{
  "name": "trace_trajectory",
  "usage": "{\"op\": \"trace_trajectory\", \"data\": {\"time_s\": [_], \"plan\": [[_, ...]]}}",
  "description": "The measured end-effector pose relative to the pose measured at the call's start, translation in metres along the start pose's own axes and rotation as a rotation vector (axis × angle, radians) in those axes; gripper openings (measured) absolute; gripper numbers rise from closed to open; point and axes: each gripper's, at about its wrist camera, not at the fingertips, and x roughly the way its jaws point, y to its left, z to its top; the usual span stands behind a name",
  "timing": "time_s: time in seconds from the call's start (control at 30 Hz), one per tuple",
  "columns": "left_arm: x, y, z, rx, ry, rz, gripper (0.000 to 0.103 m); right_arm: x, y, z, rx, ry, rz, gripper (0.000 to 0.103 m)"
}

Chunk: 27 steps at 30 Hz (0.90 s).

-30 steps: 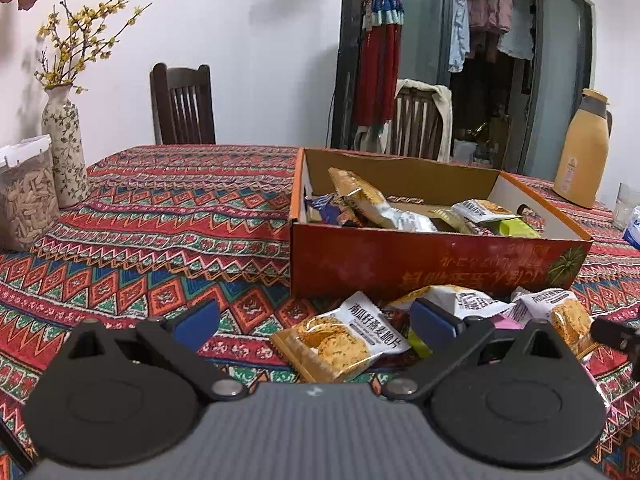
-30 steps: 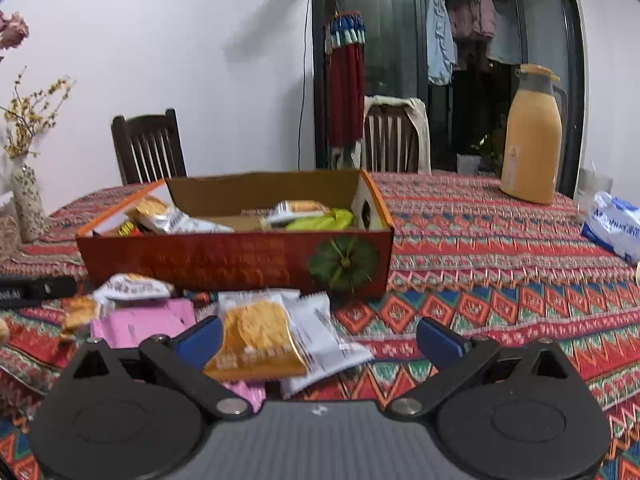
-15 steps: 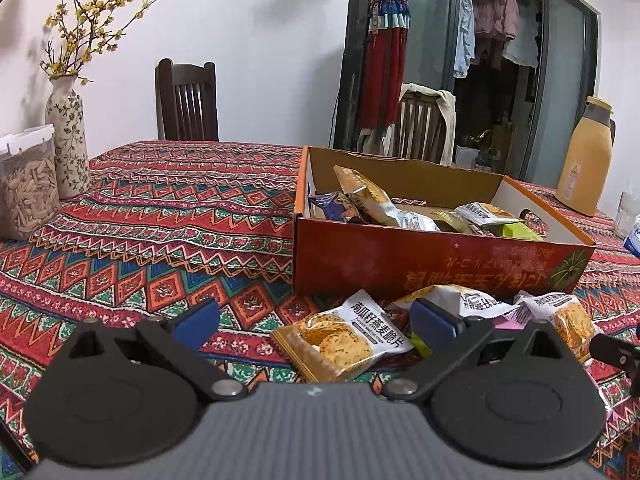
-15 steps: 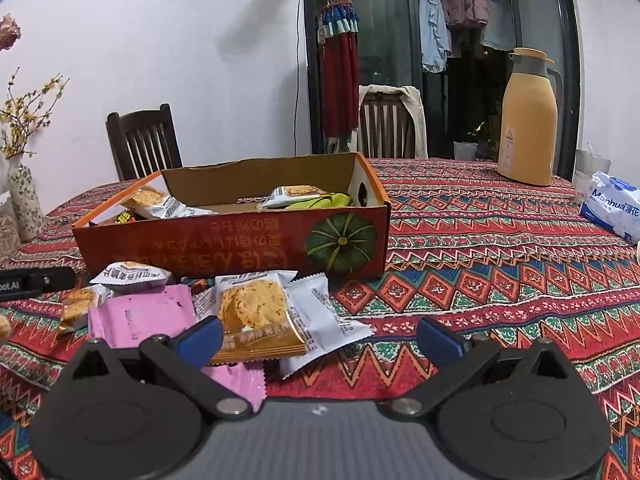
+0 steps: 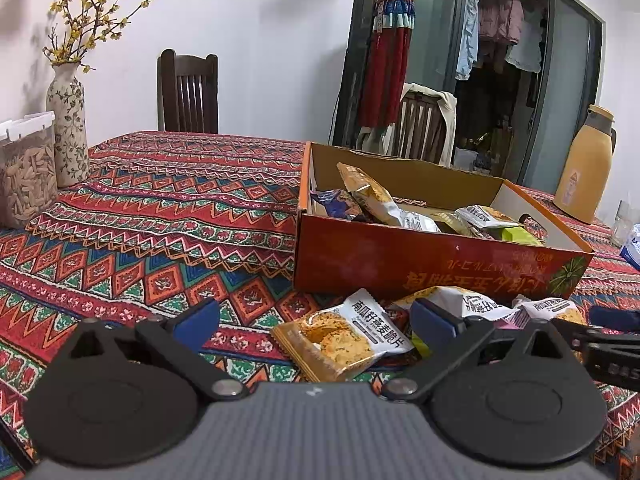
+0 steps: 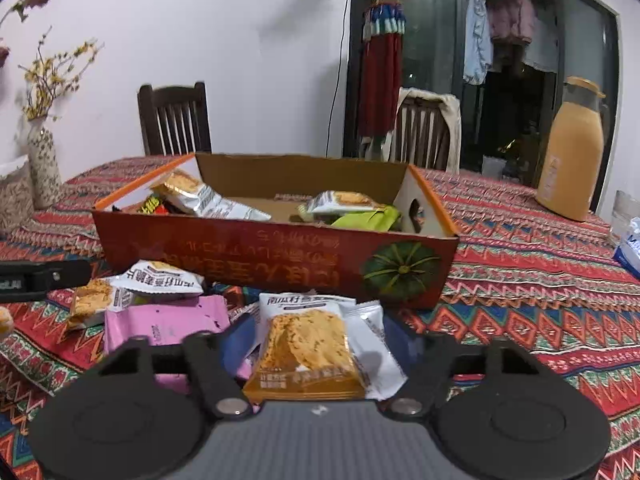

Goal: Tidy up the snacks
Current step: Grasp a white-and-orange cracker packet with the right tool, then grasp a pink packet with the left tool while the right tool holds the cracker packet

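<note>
Between the closing jaws of the right gripper (image 6: 320, 340): orange cracker packet (image 6: 306, 350), lying on the bench (image 6: 520, 264), long axis running toward 12 o'clock, pads not yet visibly pressing. Snack box (image 6: 280, 256) is standing at 12 o'clock, just beyond. Left gripper (image 5: 316, 316) is hovering with jaws spread wide, another cracker packet (image 5: 344, 334) lying loose between them.

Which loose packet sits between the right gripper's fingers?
The orange cracker packet, between the closing right gripper; the pink packet lies left of it.
</note>
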Motion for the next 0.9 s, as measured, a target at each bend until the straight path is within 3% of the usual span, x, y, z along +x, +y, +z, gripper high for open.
{"op": "trace_trajectory", "data": {"time_s": [0.07, 0.17, 0.43, 0.67, 0.9], "plan": [[0.001, 0.001, 0.001, -0.004, 0.003, -0.002, 0.103, 0.007, 0.001, 0.000, 0.005, 0.034, 0.019, 0.049], [0.002, 0.001, 0.001, -0.008, 0.008, -0.005, 0.103, 0.003, 0.003, -0.002, 0.002, 0.024, 0.024, 0.042], [0.004, 0.000, 0.001, -0.005, 0.020, -0.005, 0.103, -0.033, -0.013, -0.010, 0.038, -0.065, -0.007, 0.041], [0.004, -0.003, 0.001, 0.008, 0.020, 0.010, 0.103, -0.033, -0.044, -0.026, 0.108, -0.055, -0.073, 0.042], [-0.012, -0.024, 0.006, 0.085, 0.020, -0.013, 0.103, -0.027, -0.050, -0.037, 0.133, -0.065, -0.031, 0.042]]}}
